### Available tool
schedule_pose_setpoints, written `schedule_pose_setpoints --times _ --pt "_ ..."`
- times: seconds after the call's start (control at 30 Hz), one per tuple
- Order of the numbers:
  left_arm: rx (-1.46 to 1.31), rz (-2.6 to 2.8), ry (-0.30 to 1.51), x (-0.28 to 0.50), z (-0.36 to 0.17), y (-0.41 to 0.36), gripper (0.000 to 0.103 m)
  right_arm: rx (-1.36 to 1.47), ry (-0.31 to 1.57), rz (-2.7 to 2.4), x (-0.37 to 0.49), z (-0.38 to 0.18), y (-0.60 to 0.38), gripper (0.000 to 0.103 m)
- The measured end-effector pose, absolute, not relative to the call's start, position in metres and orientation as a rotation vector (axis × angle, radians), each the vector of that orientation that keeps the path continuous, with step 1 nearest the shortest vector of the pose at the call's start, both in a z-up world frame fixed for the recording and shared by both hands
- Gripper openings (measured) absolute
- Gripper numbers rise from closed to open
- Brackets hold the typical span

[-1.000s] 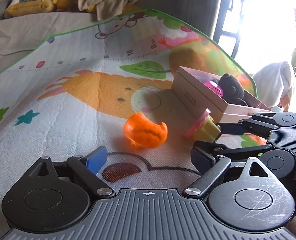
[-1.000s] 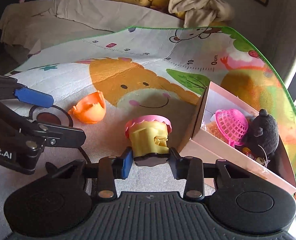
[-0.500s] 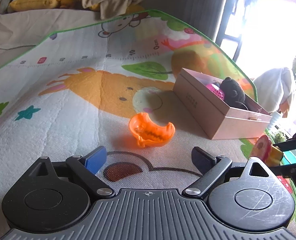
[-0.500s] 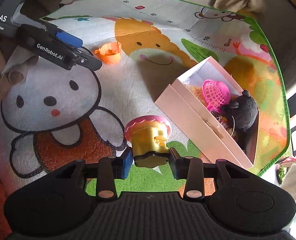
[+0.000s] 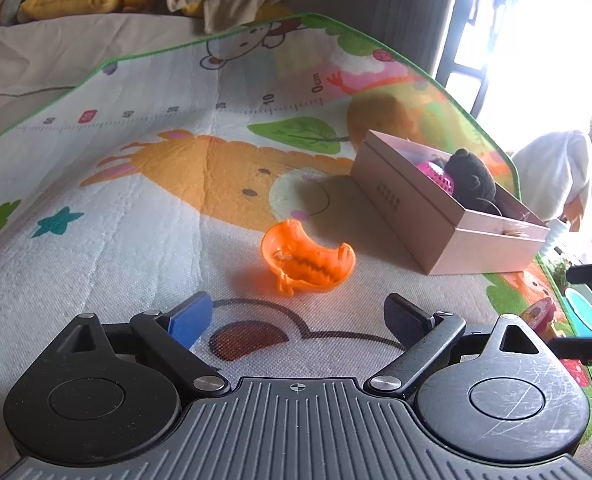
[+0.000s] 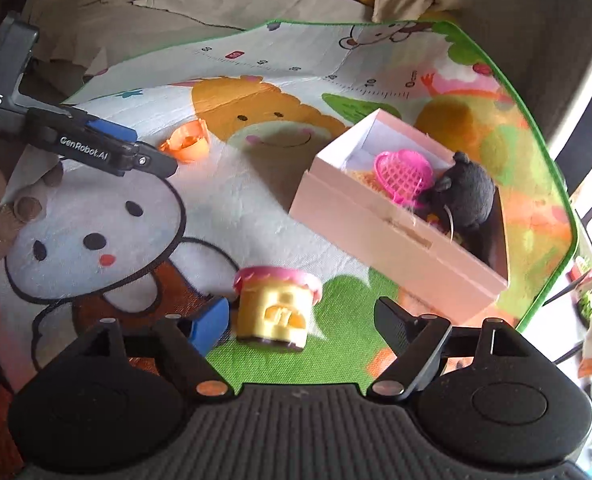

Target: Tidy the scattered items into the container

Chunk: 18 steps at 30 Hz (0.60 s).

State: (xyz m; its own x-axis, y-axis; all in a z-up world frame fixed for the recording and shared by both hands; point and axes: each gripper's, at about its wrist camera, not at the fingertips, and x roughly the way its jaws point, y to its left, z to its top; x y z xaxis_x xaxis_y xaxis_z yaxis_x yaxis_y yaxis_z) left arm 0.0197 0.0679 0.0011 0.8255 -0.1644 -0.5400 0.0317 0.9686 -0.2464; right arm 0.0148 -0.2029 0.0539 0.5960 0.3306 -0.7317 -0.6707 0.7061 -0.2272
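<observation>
Bright window light floods the far corner as we look out from the left wrist over the play mat (image 5: 143, 184). Our left gripper (image 5: 296, 316) hangs with its fingers wide and nothing between them. Straight ahead of them, a little beyond the tips and roughly centred, lies the orange shell (image 5: 308, 258), open side up, its long axis running across the gap rather than along it. Further right sits the pink box (image 5: 436, 216), with a pink basket and a dark plush already inside.

Over to the right wrist now. Our right gripper (image 6: 300, 320) has its jaws opening, and the yellow cup (image 6: 273, 308) with the pink rim sits between them, hard against the blue pad, clear of the black one. It looks let go, and short of the box (image 6: 392, 236), which stands up and to the right. Far left, the shell (image 6: 185, 144) lies just past the left gripper's (image 6: 147, 156) tips, so the left hand is much the nearer for that one.
</observation>
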Motion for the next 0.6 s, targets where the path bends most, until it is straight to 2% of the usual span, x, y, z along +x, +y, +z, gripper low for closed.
schedule_pose_setpoints --times 0.13,0.23,0.27,0.43,0.6 --pt "-0.217 -0.101 0.601 0.021 0.001 0.065 0.097 -0.448 0.731 0.622 0.013 0.039 -0.207 0.08" --pt "-0.195 -0.092 0.609 0.022 0.001 0.062 0.097 -0.383 0.785 0.617 0.03 0.031 -0.209 0.06" --pt "-0.189 -0.089 0.611 0.022 0.002 0.061 0.097 -0.369 0.801 0.622 0.034 0.033 -0.211 0.042" --pt "-0.165 -0.104 0.641 0.023 0.007 0.057 0.097 -0.407 0.781 0.606 0.039 0.058 -0.219 0.041" --pt "-0.144 -0.154 0.628 0.026 0.016 0.046 0.097 -0.392 0.668 0.598 0.043 0.079 -0.215 0.041"
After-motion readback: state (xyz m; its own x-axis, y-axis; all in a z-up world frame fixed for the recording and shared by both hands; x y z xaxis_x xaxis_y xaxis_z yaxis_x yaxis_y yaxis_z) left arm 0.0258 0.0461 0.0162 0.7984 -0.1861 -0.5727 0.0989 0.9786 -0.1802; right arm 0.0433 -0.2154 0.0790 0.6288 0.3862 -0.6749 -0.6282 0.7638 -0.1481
